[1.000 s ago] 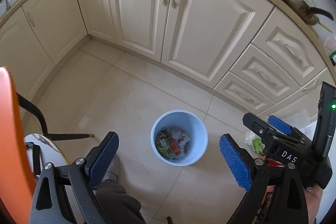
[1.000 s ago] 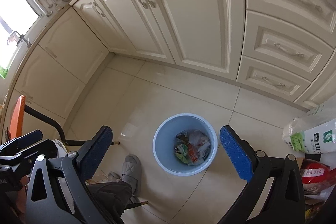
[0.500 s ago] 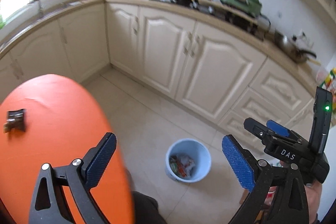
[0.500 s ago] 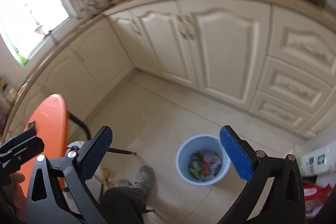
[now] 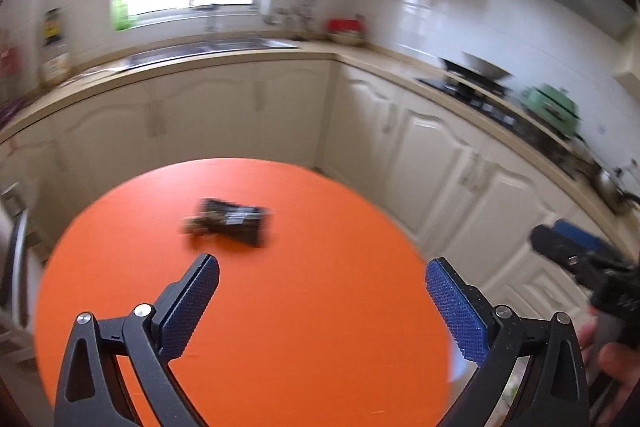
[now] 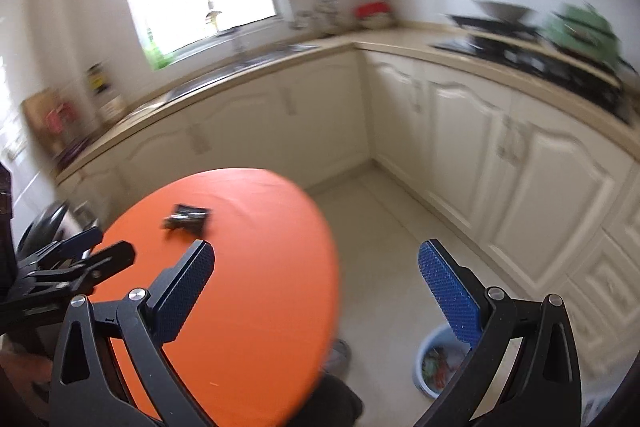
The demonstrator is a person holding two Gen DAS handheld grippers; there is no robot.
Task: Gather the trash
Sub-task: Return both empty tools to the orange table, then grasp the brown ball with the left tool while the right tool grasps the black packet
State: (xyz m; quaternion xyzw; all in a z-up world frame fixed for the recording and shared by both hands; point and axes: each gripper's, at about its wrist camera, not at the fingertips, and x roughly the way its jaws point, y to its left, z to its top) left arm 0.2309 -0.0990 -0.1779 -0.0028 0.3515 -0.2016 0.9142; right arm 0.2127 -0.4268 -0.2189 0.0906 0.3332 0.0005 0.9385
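A dark crumpled wrapper (image 5: 230, 222) lies on the round orange table (image 5: 280, 327). It also shows in the right wrist view (image 6: 187, 219) on the table (image 6: 248, 287). My left gripper (image 5: 320, 303) is open and empty above the table, short of the wrapper. My right gripper (image 6: 316, 291) is open and empty over the table's right edge. A light blue bin (image 6: 434, 363) with trash in it stands on the floor at the lower right, partly behind my right finger. The left gripper's body (image 6: 60, 267) shows at the left of the right wrist view.
Cream kitchen cabinets (image 5: 432, 155) run along the back and right walls under a beige counter. A sink (image 5: 208, 47) sits under the window and a stove (image 5: 476, 87) at the right. A slippered foot (image 6: 340, 359) is on the tiled floor by the table.
Both grippers have swung up and left from over the bin on the floor to the orange table. The wrapper has come into view ahead of them. Both stay open.
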